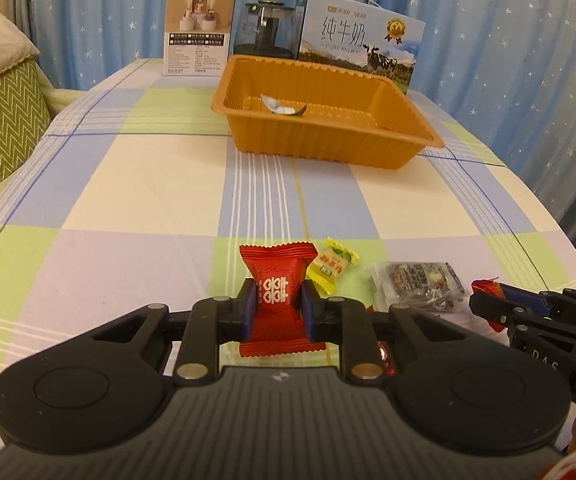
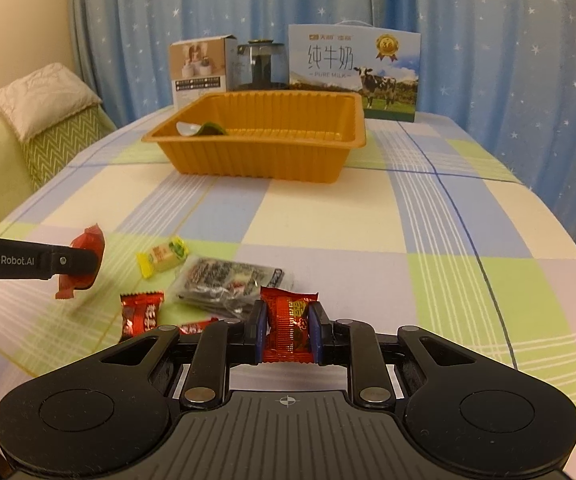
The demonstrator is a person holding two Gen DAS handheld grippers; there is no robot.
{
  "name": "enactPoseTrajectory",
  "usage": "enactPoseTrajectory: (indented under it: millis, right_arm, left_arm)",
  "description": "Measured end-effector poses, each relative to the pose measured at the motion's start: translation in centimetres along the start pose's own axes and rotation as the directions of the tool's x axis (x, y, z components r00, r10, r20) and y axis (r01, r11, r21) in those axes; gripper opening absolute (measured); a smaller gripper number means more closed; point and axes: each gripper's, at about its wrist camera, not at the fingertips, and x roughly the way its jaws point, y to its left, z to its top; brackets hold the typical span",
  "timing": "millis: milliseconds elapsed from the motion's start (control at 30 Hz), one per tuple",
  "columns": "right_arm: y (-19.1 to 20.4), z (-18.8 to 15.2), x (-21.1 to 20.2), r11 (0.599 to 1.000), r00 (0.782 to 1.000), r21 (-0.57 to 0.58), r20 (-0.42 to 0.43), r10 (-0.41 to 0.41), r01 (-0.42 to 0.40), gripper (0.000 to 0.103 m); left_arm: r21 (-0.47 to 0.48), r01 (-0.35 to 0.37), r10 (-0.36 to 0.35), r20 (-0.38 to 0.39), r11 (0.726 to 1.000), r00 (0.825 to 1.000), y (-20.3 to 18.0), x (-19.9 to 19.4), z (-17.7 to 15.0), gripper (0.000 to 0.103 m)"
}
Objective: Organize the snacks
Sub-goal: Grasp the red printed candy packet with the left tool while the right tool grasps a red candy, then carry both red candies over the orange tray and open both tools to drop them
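My left gripper [image 1: 276, 300] is shut on a red candy packet [image 1: 274, 280] with white characters, held just above the checked tablecloth. My right gripper [image 2: 288, 322] is shut on a red snack packet [image 2: 289, 320] with gold print. An orange plastic tray [image 1: 407, 120] stands further back on the table and holds one small silver-green wrapper [image 1: 284, 107]; it also shows in the right wrist view [image 2: 351, 120]. A yellow candy [image 2: 164, 260], a clear dark-printed packet [image 2: 228, 280] and a red candy [image 2: 140, 314] lie near the front.
A white product box [image 1: 198, 32], a glass kettle [image 1: 266, 28] and a milk carton box [image 1: 359, 40] stand behind the tray before blue starry curtains. A green sofa with cushions [image 1: 0, 120] sits left of the table.
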Motion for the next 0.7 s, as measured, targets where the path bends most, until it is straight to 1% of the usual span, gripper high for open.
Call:
enactPoseTrajectory:
  millis: [333,700]
  right_arm:
    - [0.5,1.9,-0.9,1.0,0.999,0.016,0.045,0.009,-0.009,0.022]
    - [1.3,6.4,-0.8,0.999,0.993,0.015,0.115,0.032,-0.034,0.022]
  left_arm:
    - [0.02,0.013,-0.013,0.029,1.0,1.0,0.0,-0.7,1.9,0.021]
    - [0.054,0.042,-0.046,0.075,0.998,0.996,-0.8,-0.9,5.3,0.021]
